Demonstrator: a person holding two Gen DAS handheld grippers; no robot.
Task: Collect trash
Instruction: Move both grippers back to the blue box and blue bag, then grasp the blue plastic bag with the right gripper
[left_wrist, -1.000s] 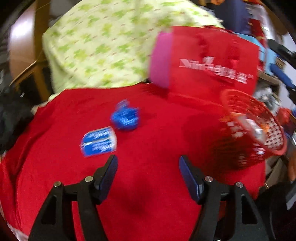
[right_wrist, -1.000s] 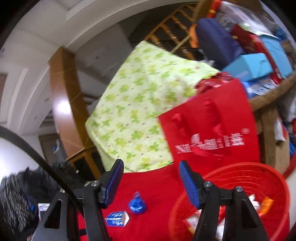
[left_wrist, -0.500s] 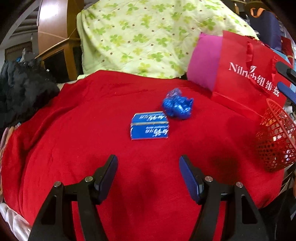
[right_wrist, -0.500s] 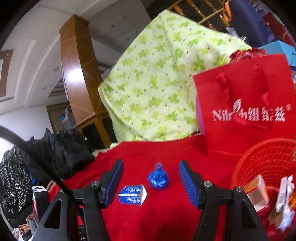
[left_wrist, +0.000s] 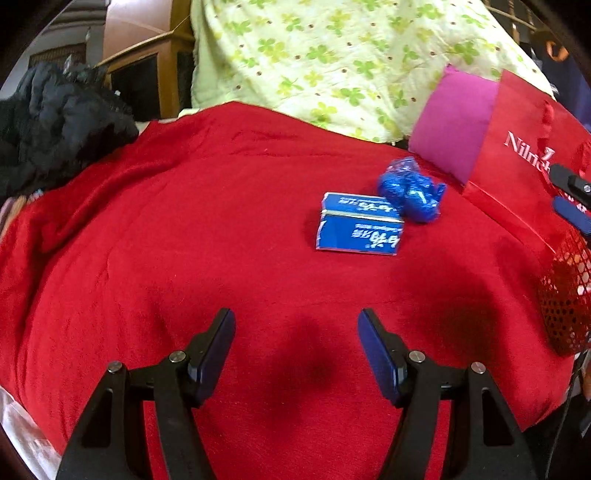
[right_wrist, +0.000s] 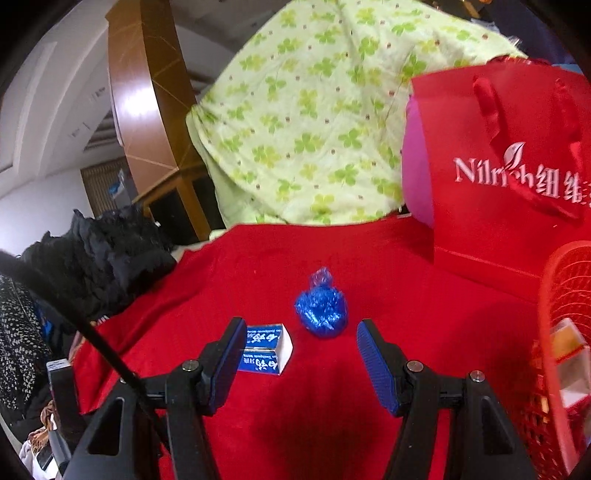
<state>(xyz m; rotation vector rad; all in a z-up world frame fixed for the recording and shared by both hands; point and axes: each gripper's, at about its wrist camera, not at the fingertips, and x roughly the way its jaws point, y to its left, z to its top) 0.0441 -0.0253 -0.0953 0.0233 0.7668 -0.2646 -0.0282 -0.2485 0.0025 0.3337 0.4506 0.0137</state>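
Trash now sits squarely ahead of both of my cameras, where a second ago the views were still swinging past the red gift bag and the basket. I have brought both hands down and round toward the red cloth, so the blue carton and the crumpled blue wrapper are larger and sharper than before. They lie touching each other on the cloth, near the gift bag and well apart from the red mesh basket at the right edge, which already holds a few pieces.

My left gripper hangs short of the carton, its fingers set wide apart with nothing between them. My right gripper is closer in, fingers equally spread and empty; the wrapper shows between them but beyond the tips.

I judge the approach nearly finished: two items remain to collect, and the wrapper looks like the right hand's next pick.
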